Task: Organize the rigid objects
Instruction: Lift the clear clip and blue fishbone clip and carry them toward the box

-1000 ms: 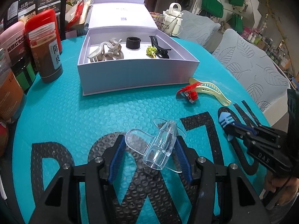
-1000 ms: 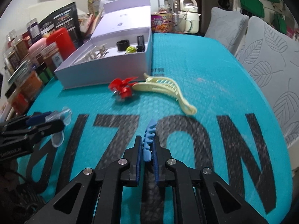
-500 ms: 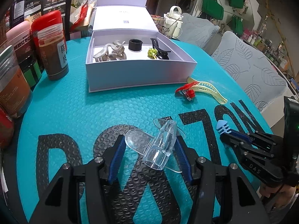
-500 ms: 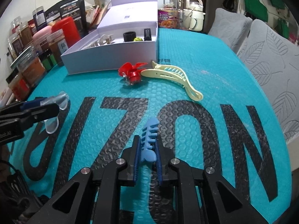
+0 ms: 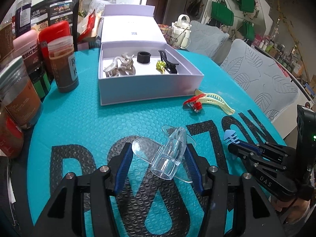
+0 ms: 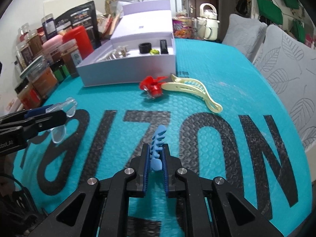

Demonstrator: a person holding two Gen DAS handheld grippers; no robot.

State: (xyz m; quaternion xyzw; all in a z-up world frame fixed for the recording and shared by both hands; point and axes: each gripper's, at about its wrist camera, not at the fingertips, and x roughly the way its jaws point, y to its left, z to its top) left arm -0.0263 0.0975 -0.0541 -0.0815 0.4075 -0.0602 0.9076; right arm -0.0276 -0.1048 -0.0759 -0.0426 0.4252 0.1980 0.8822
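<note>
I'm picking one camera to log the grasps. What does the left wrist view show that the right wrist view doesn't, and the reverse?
Left wrist only: the clear clip whole between the left gripper fingers, and the right gripper from the side. Right wrist only: the blue clip pinched in the right gripper, seen head-on, and the left gripper from the side. Both: the box, red clip and yellow clip on the mat.

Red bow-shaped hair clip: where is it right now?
The red bow-shaped hair clip lies on the teal mat, just in front of the lilac box, touching the left end of the pale yellow clip.
</note>
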